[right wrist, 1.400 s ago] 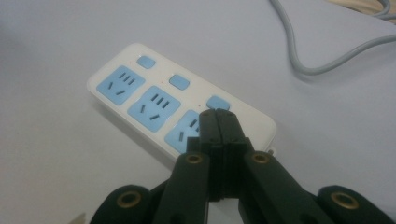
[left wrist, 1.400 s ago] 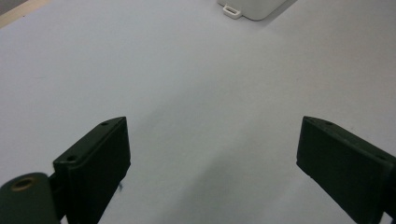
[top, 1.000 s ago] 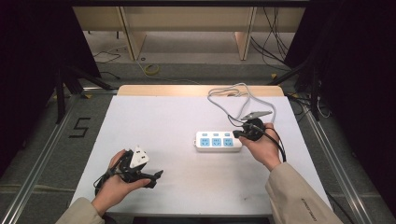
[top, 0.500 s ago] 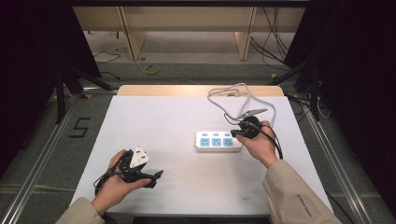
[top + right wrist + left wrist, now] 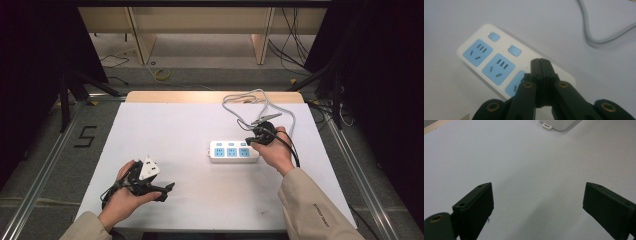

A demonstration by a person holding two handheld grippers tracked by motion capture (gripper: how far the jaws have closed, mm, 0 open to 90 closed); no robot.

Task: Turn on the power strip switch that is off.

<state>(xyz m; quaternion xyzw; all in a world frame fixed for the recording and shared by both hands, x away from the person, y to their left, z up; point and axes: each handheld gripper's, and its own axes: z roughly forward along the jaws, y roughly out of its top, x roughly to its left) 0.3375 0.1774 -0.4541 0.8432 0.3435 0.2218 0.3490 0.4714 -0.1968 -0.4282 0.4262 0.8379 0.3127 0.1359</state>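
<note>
covering wooden table [image 5: 210,96]: white sheet [image 5: 165,135]

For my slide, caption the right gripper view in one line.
Shut right gripper poised over the third switch end of a white power strip with blue sockets, grey cable curving behind.

Worktop [image 5: 200,130]: plain white surface, with a pale wood strip along the far edge. Power strip [image 5: 234,151]: white body, three light blue socket faces with dark slots, and light blue buttons beside them. Its cable [image 5: 260,102]: light grey. Left tool [image 5: 150,186]: black, carrying a white plate on top. Right tool [image 5: 260,136]: black with brass-coloured rivets, and a grey plate on top. Sleeves [image 5: 312,207]: beige
</note>
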